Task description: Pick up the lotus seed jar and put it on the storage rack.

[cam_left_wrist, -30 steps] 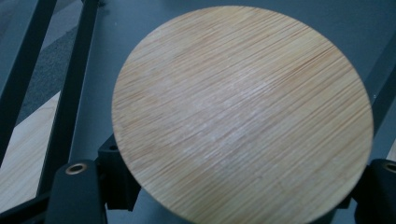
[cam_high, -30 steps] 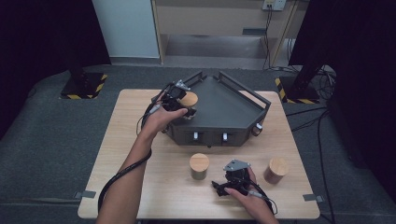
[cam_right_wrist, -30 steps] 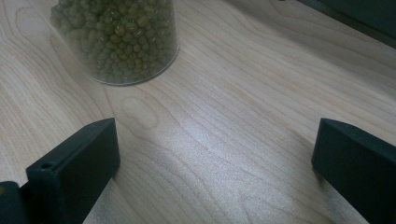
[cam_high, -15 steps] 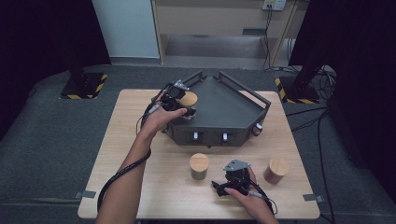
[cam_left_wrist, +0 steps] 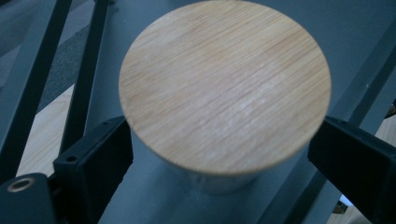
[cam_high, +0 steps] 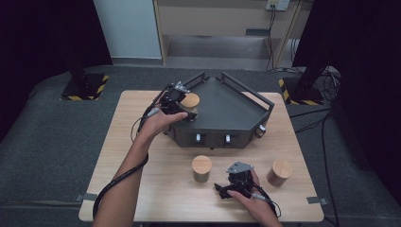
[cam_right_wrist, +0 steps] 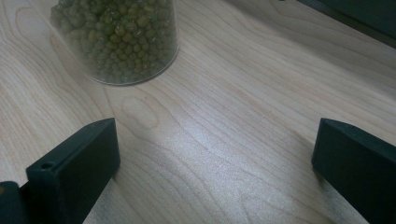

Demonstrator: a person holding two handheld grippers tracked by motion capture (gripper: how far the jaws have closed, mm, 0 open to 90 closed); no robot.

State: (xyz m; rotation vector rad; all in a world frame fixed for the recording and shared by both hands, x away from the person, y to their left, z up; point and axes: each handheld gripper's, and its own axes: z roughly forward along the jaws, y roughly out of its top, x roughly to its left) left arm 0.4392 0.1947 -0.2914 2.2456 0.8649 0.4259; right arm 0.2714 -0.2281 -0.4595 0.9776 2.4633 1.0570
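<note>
3 jars (cam_high: 191, 105) w/ wood lids, 1 tray (cam_high: 231, 109), 1 table (cam_high: 161, 189).

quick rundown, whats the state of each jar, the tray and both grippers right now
wooden-lidded glass jar in the tray: upright, lid on, between the left jaws
left gripper: jaws have just been opening; pads stand clear of that jar
dark grey angular tray: on the table, holds one jar
wooden-lidded jar of green beans: upright on the table, lid on
wooden-lidded brown jar: upright, lid on
right gripper: open, empty

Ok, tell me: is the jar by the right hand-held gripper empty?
No, the jar holds green beans in the right gripper view.
</note>
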